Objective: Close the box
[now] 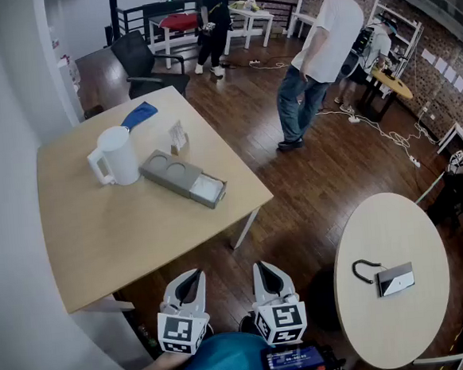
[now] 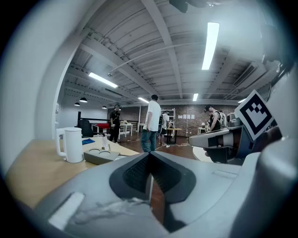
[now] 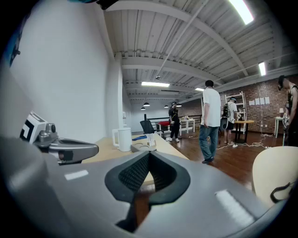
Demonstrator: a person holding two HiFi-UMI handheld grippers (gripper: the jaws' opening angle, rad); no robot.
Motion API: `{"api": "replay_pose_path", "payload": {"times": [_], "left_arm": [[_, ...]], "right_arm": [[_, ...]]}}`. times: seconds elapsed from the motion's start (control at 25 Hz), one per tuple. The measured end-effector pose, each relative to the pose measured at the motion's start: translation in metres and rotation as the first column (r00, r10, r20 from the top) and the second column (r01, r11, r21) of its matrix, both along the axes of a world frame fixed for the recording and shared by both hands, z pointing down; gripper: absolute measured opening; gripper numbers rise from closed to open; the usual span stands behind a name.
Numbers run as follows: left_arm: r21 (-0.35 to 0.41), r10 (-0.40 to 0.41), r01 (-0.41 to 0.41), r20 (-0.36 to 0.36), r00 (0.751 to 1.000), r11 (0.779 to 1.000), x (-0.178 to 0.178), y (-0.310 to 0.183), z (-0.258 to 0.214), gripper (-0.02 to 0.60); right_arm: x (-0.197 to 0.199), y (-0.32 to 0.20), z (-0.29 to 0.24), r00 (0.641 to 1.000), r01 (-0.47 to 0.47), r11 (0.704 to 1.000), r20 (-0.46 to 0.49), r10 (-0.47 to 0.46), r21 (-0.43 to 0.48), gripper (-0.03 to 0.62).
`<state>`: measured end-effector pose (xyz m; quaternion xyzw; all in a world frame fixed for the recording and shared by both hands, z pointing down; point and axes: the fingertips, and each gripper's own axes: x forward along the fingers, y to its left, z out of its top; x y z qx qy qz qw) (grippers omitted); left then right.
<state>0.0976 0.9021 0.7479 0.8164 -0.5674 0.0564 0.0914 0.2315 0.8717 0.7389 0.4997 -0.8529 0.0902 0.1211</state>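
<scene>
As only their own views show, left gripper (image 2: 149, 157) and right gripper (image 3: 149, 156) fingers (image 2: 135, 174) touch, empty

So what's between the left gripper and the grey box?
Only bare table lies between the left gripper and the grey box; the head view shows it.

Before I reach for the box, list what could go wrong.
1. The white kettle stands right beside the closed end of the grey box. Pushing the open drawer in may slide the box into it.
2. The card stand sits close behind the box and could be knocked over.
</scene>
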Motion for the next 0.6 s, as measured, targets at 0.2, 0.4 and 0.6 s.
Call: {"api": "replay_pose_path", "payload": {"times": [0.2,0.4,0.6], "left_arm": [[-0.002,0.013,-0.013,-0.002,1.000,1.000,-0.023,0.006,0.003,-0.012],[-0.013,-0.004,0.004,-0.014,1.000,1.000,-0.039,0.002,0.011,-0.012],[-0.047,-0.025,0.025,-0.012,1.000,0.999,-0.048,-0.014,0.023,-0.012]], "right_arm": [[-0.017,0.005,0.000,0.999,-0.039,0.999,0.006,0.039,-0.005,-0.006],[-0.037,0.003,0.005,1.000,-0.015,1.000,-0.012,0.014,-0.009,-0.006],[-0.049,-0.025,0.017,1.000,0.008,1.000,0.007,-0.008,-0.022,-0.006]]}}
